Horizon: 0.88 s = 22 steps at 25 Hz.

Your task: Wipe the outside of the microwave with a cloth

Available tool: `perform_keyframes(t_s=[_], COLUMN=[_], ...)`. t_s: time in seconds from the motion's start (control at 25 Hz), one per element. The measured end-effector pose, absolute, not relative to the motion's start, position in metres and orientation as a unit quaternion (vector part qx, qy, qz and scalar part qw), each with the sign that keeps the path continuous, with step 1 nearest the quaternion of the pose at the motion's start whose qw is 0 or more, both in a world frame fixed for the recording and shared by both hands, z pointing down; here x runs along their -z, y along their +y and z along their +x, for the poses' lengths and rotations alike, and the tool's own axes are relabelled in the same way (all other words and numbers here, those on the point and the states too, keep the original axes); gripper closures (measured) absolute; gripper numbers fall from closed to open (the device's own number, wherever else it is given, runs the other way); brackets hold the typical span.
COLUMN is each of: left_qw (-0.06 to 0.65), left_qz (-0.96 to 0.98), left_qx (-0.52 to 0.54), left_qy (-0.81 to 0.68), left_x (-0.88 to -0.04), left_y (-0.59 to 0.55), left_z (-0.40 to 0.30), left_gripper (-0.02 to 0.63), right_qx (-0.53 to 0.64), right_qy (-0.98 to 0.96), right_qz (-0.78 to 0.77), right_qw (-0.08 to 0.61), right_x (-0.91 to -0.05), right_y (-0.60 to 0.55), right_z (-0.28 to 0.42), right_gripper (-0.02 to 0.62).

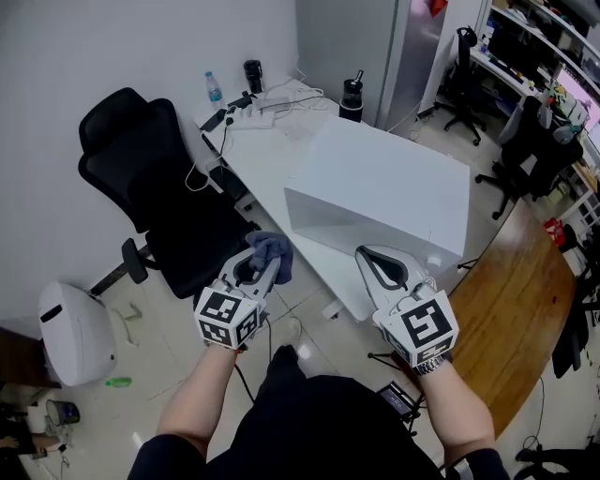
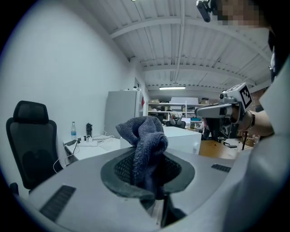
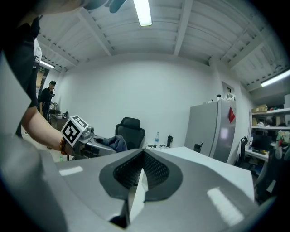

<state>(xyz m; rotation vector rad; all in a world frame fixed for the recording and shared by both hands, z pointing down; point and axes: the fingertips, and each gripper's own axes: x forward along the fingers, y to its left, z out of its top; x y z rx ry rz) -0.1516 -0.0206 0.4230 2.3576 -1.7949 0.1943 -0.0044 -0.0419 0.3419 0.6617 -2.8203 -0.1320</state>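
cloth could slip

my left gripper (image 1: 266, 269) pinches the bunched grey cloth (image 1: 272, 247), short of the white microwave (image 1: 394, 178) on the desk (image 1: 272, 141). my right gripper (image 1: 367, 255) is pressed together, empty. a loose pinch may drop the cloth under drag.

Lighting: bright, even, from overhead; ceiling tube (image 3: 144, 12) blown out to white, second tube (image 2: 172, 87) glowing far back.
Shadows: soft; front face of microwave (image 1: 394, 178) in grey shade.
Glare: mild on microwave top (white against white counter (image 1: 272, 155), edges weak).
Distortion: strong fisheye, black corners in both gripper views.
Focus: cloth (image 2: 145, 136) sharp, nearest foreground soft.
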Motion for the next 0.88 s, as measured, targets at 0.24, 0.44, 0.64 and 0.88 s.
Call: perform_keyframes(t_s=[0.24, 0.44, 0.64, 0.88], left_qw=[0.096, 0.096, 0.101, 0.105], left_qz=[0.779, 0.785, 0.807, 0.852], left_qx=[-0.091, -0.118, -0.127, -0.133], left_qy=[-0.613, -0.6, -0.568, -0.495], left_x=[-0.458, -0.489, -0.517, -0.543], left_y=[-0.063, -0.104, -0.142, -0.173], left_z=[-0.196, -0.221, -0.236, -0.228], left_gripper=[0.522, 0.522, 0.522, 0.525], right_qx=[0.035, 0.031, 0.02, 0.02], right_qy=[-0.96, -0.95, -0.942, -0.932], right_qz=[0.258, 0.297, 0.32, 0.344], right_qw=[0.104, 0.086, 0.098, 0.113], right_x=[-0.339, -0.335, -0.341, -0.344], right_y=[-0.085, -0.132, -0.168, -0.201], right_z=[-0.036, -0.056, -0.08, -0.1], right_gripper=[0.594, 0.594, 0.594, 0.594])
